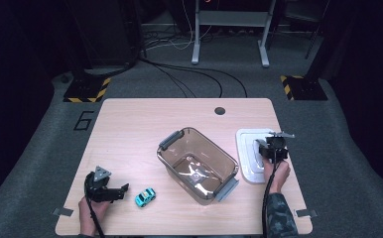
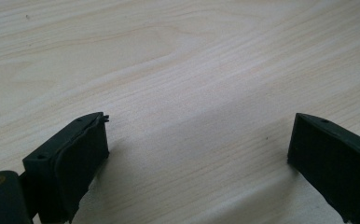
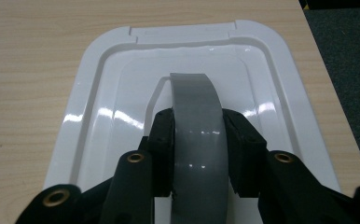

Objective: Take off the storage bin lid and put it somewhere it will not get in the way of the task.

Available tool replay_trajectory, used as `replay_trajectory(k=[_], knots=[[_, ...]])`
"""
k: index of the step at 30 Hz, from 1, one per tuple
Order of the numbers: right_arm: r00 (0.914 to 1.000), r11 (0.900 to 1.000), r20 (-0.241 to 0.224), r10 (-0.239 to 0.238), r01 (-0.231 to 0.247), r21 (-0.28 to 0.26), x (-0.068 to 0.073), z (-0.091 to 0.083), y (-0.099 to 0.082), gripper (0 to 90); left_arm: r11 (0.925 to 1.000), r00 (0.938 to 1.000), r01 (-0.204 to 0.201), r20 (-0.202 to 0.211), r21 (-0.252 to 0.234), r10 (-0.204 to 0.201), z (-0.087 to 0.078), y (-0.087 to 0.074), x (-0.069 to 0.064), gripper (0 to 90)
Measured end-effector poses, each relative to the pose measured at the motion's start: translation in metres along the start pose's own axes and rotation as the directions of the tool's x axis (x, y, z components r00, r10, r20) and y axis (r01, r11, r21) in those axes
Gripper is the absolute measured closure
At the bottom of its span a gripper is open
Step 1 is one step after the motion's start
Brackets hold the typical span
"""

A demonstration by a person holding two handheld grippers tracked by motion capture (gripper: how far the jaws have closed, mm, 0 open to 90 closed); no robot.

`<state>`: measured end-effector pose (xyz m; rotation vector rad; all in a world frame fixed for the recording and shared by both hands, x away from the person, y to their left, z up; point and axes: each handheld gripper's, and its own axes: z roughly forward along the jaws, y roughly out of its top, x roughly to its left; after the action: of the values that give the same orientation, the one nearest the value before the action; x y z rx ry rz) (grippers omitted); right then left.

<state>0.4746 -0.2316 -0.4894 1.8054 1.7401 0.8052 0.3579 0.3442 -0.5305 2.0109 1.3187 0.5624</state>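
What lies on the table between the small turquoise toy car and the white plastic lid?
In the high view, the clear brown plastic box stands between the small turquoise toy car and the white plastic lid.

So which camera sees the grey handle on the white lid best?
The right gripper view: the grey handle sits close up between that gripper's pads. In the high view the right gripper covers it on the white lid.
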Motion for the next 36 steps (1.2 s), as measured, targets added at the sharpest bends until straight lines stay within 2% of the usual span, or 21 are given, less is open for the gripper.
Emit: replay_trajectory(k=[5,8,13,17,19,22,27,28,36], knots=[[0.9999,1.0000,-0.012,-0.007,0.007,0.004,-0.002,-0.003,0.001,52.0,1.0000,1.0000,0.000,0.000,0.000,0.000,0.000,0.000,0.000,4.6],[0.9993,0.9998,-0.037,0.004,-0.003,0.022,-0.005,-0.005,0.000,36.8,1.0000,1.0000,0.000,0.000,0.000,0.000,0.000,0.000,0.000,4.6],[0.9970,0.9997,-0.077,-0.014,0.015,0.018,-0.012,-0.016,-0.002,18.4,1.0000,1.0000,0.000,0.000,0.000,0.000,0.000,0.000,0.000,4.6],[0.9939,0.9994,-0.105,-0.033,0.034,0.003,-0.014,-0.026,-0.005,9.3,1.0000,1.0000,0.000,0.000,0.000,0.000,0.000,0.000,0.000,4.6],[0.9915,0.9989,-0.124,-0.041,0.044,0.019,-0.014,-0.030,-0.006,4.5,1.0000,1.0000,0.000,0.000,0.000,0.000,0.000,0.000,0.000,4.6],[0.9878,0.9973,-0.141,-0.065,0.070,0.025,-0.012,-0.034,-0.010,0.2,1.0000,1.0000,0.000,0.000,0.000,0.000,0.000,0.000,0.000,4.6],[0.9822,0.9941,-0.157,-0.103,0.107,0.015,-0.007,-0.046,-0.016,0.0,1.0000,1.0000,0.000,0.000,0.000,0.000,0.000,0.000,0.000,4.6],[0.9776,0.9913,-0.168,-0.126,0.131,0.016,-0.005,-0.051,-0.019,0.0,1.0000,1.0000,0.000,0.000,0.000,0.000,0.000,0.000,0.000,4.6],[0.9707,0.9860,-0.175,-0.165,0.167,-0.003,-0.002,-0.066,-0.028,0.0,1.0000,1.0000,0.000,0.000,0.000,0.000,0.000,0.000,0.000,4.6]])
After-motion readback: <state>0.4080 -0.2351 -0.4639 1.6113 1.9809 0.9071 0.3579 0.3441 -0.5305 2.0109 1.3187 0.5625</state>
